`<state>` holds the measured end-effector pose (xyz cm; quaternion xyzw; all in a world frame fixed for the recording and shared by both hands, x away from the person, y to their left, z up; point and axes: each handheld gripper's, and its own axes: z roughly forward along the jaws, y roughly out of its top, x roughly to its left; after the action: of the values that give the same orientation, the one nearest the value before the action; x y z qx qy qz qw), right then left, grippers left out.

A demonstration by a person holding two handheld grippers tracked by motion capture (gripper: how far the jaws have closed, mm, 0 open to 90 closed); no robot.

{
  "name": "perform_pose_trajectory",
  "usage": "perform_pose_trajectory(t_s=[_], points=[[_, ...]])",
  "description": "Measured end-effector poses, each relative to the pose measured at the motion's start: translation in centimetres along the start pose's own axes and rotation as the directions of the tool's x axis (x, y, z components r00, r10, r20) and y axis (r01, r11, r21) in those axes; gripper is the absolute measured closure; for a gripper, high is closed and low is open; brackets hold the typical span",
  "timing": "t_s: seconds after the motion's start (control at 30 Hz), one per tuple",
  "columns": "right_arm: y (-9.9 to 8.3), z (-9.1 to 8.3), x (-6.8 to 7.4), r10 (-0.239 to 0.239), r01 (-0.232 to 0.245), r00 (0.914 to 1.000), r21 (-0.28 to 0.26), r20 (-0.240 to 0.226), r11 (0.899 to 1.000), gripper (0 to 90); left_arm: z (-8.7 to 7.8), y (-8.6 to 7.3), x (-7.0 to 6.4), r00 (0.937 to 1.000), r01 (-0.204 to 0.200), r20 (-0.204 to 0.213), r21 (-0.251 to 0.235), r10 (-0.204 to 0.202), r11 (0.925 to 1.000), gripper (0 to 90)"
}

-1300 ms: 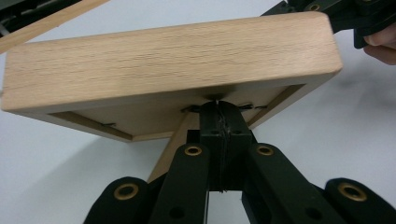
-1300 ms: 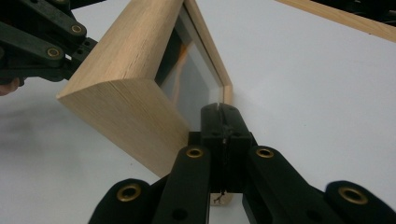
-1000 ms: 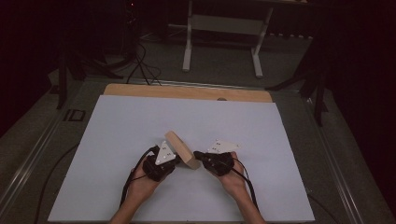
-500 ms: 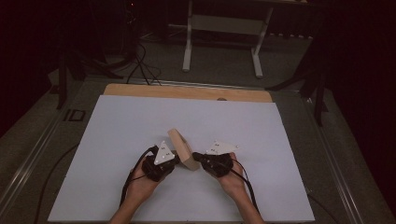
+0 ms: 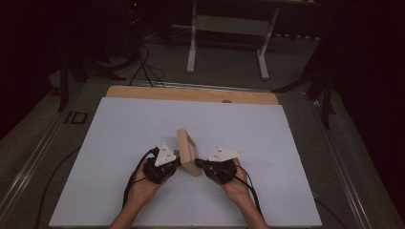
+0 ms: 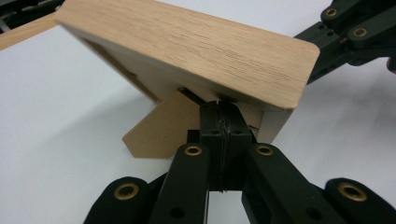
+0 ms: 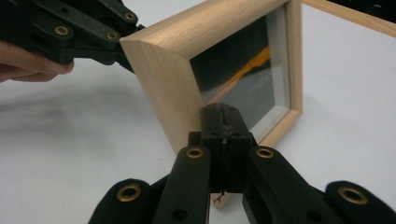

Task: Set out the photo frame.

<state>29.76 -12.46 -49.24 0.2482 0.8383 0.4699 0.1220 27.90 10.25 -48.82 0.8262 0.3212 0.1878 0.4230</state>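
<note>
Frame [image 5: 187,151] more upright on white table [image 5: 119,143].

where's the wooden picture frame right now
In the high view the wooden picture frame stands near the middle of the white table, between the left gripper and right gripper.

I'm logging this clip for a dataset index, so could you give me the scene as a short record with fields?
setting: white table top with a wooden strip along its far edge
object: wooden picture frame, glass front, standing tilted on the table
frame support: cardboard easel leg folded out at the back
left gripper: jaws together, tips against the frame's back under its edge
right gripper: jaws together, tips against the frame's front corner
hands: one on each gripper, either side of the frame
</note>
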Motion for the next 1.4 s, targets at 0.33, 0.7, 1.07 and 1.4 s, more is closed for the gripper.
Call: perform_pose_trajectory(t_s=[0.33, 0.7, 1.07, 1.4], points=[[0.1, 0.3, 0.4, -0.004, 0.004, 0.9999, 0.000, -0.009, 1.000, 90.0, 0.0, -0.1, 0.5, 0.9997, 0.023, 0.000, -0.004, -0.023, 0.9997, 89.5], [0.3, 0.3, 0.5, -0.011, 0.011, 0.9997, -0.003, -0.020, 1.000, 86.4, -0.1, -0.2, 1.1, 0.9993, 0.037, -0.003, -0.017, -0.037, 0.9992, 86.2], [0.3, -0.4, -0.2, 0.008, -0.008, 1.0000, -0.019, 0.001, 1.000, 80.0, -1.1, -0.3, 1.9, 0.9971, 0.073, -0.020, -0.036, -0.074, 0.9967, 79.9], [0.1, -0.8, -0.6, 0.018, -0.018, 0.9997, -0.017, 0.018, 1.000, 74.9, -2.9, -0.1, 2.8, 0.9919, 0.111, -0.051, -0.095, -0.116, 0.9893, 70.1]])
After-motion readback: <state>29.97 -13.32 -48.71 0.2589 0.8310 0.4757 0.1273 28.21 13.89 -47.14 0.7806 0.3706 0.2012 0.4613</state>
